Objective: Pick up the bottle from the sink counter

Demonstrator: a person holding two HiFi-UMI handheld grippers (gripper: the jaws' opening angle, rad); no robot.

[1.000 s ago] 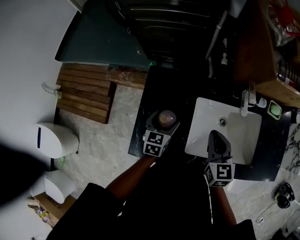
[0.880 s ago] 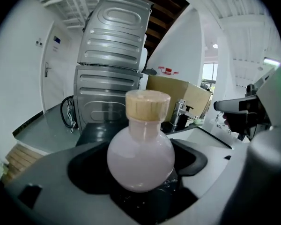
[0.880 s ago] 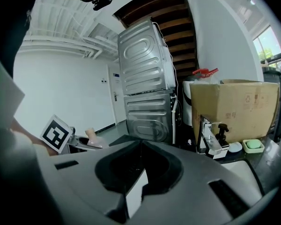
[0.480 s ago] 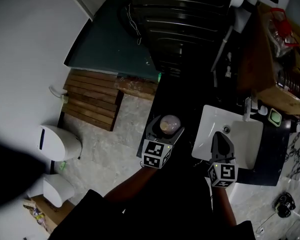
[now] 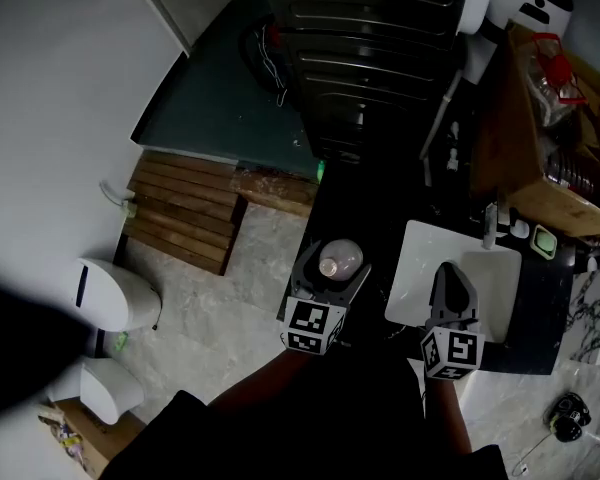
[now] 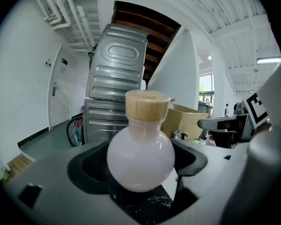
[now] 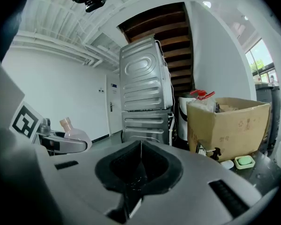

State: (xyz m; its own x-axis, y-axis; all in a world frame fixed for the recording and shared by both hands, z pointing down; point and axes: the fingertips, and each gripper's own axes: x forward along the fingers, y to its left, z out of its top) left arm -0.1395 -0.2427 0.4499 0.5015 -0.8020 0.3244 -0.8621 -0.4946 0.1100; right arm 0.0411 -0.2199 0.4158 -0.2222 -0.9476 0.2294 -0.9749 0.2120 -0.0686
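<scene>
A round pale pink bottle (image 5: 338, 260) with a cork stopper sits between the jaws of my left gripper (image 5: 332, 268), which is shut on its belly. In the left gripper view the bottle (image 6: 140, 151) stands upright and fills the middle, with the left gripper (image 6: 141, 170) hugging both its sides above dark marbled counter (image 6: 145, 201). My right gripper (image 5: 450, 284) hovers over the white sink (image 5: 416, 258), shut with nothing in it. Its pads meet in the right gripper view (image 7: 139, 165), where the bottle (image 7: 74, 131) shows at the left.
Beyond the counter stands a stacked steel appliance (image 5: 380, 38). A cardboard box (image 7: 227, 123), a faucet (image 5: 489, 223) and a green soap dish (image 5: 547, 240) lie past the sink. On the floor at left are wooden slats (image 5: 185, 213) and a white bin (image 5: 105, 293).
The head view has shifted, and both grippers now sit slightly lower in it. The bottle stays in the left gripper; the right gripper stays shut over the sink.
</scene>
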